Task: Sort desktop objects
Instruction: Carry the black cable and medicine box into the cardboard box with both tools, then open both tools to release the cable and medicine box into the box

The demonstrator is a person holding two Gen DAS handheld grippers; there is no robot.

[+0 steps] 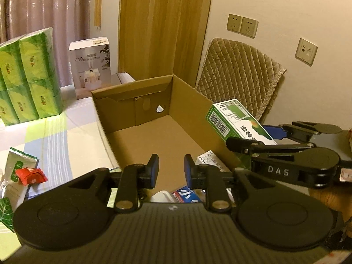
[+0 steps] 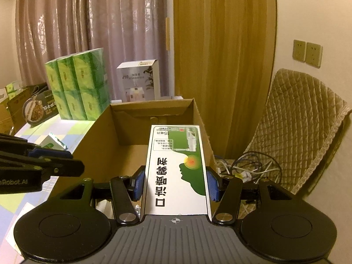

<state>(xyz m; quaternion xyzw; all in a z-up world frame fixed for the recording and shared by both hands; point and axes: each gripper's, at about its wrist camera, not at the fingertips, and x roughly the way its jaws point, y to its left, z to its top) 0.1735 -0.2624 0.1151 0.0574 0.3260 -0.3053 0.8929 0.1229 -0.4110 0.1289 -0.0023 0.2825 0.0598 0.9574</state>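
1. The right tongs (image 2: 176, 183) were clamped on a green and white box (image 2: 177, 169), one blue pad pressing each long side.
2. In the right wrist view, the green and white box stuck out toward 12 o'clock, over the near edge of the open cardboard box (image 2: 114, 132).
3. In the left wrist view, that same green and white box (image 1: 238, 121) showed at 3 o'clock, above the right wall of the cardboard box (image 1: 154, 132).
4. The left tongs (image 1: 171, 168) stood a little apart with nothing between them, over the near end of the cardboard box.
5. Small packets (image 1: 187, 194) lay in the near end of the cardboard box, just under the left tongs.
6. On the bench (image 1: 72, 132) at 9 o'clock lay a red packet (image 1: 30, 176) on a white pouch (image 1: 16, 171).
7. A stack of green tissue packs (image 1: 26, 77) stood at 10 o'clock, with a white carton (image 1: 91, 66) beside it.
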